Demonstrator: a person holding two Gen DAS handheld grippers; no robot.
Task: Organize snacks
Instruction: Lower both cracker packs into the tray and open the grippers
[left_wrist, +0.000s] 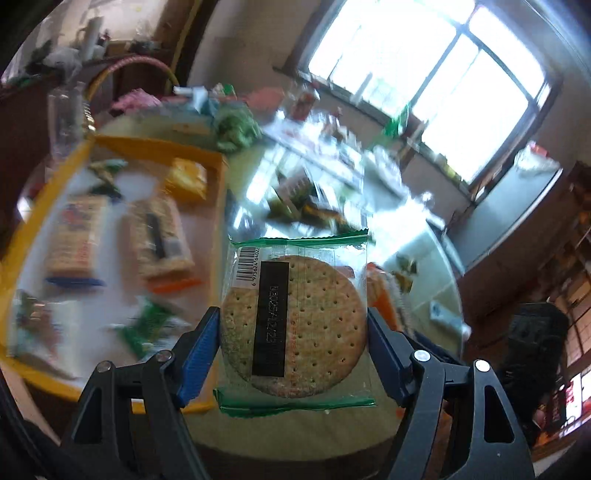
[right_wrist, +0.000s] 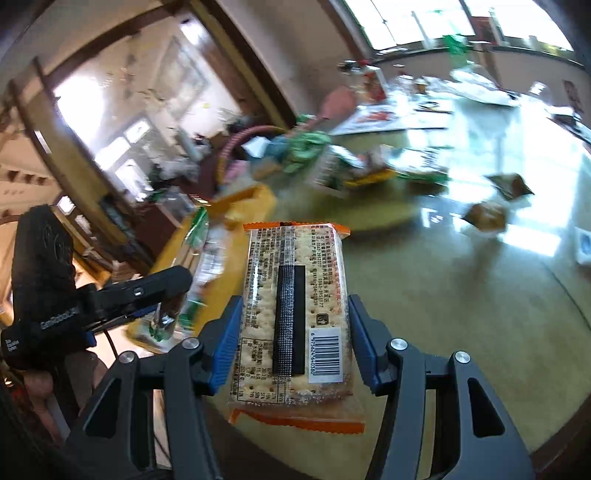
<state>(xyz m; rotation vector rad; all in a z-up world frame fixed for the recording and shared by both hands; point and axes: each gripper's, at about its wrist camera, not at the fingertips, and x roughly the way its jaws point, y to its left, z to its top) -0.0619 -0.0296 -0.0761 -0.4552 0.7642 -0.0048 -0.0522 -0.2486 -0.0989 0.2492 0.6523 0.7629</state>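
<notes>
My left gripper (left_wrist: 293, 328) is shut on a round cracker packet with green ends (left_wrist: 295, 321), held above the table beside the yellow tray (left_wrist: 155, 147). The tray holds several snack packets, among them two cracker packs (left_wrist: 75, 240) (left_wrist: 162, 236) and an orange packet (left_wrist: 186, 179). My right gripper (right_wrist: 291, 325) is shut on a rectangular cracker pack with orange ends (right_wrist: 295, 314), held above the table. The left gripper's body (right_wrist: 48, 291) shows at the left of the right wrist view, over the tray (right_wrist: 240, 199).
The round glass-topped table (right_wrist: 461, 295) carries loose snack packets at its far side (right_wrist: 373, 166) and two small ones at the right (right_wrist: 485, 216). A clear bottle (left_wrist: 66, 110) and a basket handle (left_wrist: 129, 64) stand behind the tray. A window (left_wrist: 443, 74) is beyond.
</notes>
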